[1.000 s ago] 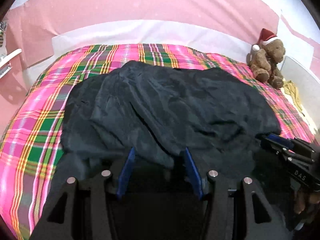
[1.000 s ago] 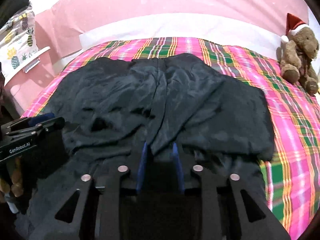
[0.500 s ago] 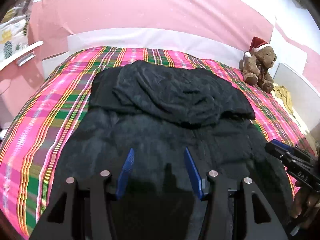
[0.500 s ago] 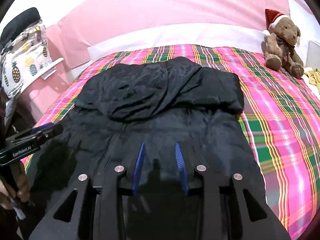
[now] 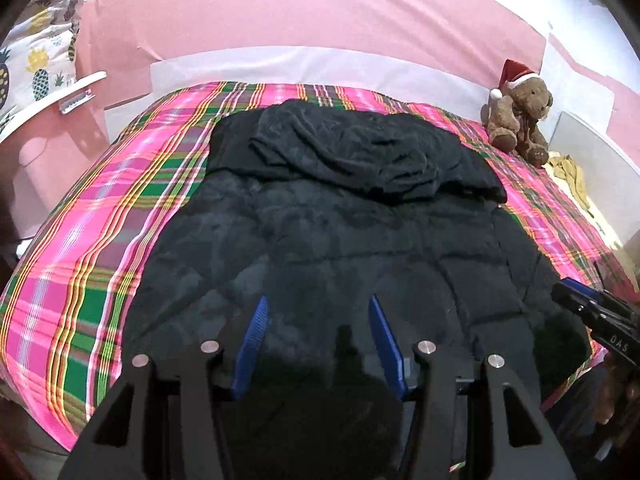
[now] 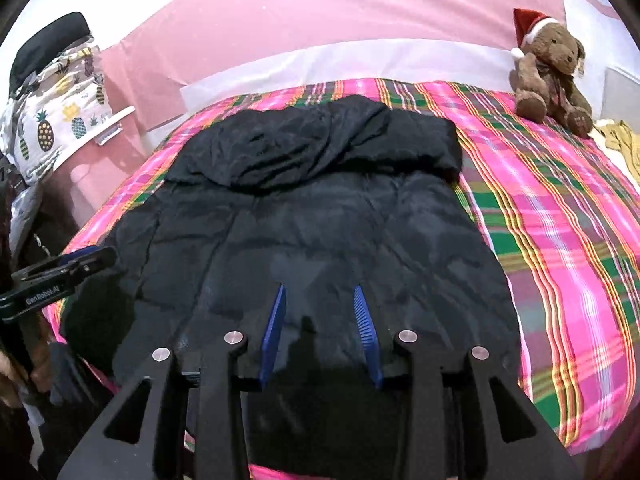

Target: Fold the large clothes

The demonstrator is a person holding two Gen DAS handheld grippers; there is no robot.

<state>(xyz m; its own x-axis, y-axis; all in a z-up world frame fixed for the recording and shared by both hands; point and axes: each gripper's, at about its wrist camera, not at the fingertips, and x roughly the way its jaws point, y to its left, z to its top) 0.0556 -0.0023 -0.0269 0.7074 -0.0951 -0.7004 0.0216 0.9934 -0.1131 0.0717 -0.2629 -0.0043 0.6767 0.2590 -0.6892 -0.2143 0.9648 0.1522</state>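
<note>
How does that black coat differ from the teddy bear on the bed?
The black coat lies flat mid-bed, its far part folded over; the teddy bear sits upright at the far corner. The coat is plain dark and far bigger; the bear is brown with a red Santa hat. Both rest on the plaid blanket.

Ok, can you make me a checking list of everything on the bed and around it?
Surface: bed with pink and green plaid cover.
Job's things: black coat spread flat, its far end folded back over itself.
Clutter: teddy bear in a Santa hat at the far corner; yellow cloth beside it.
Grippers: left gripper and right gripper both open, nothing between the blue pads, above the coat's near end.
Cables: nothing seen.
Surroundings: pink wall; pineapple-print fabric.
</note>
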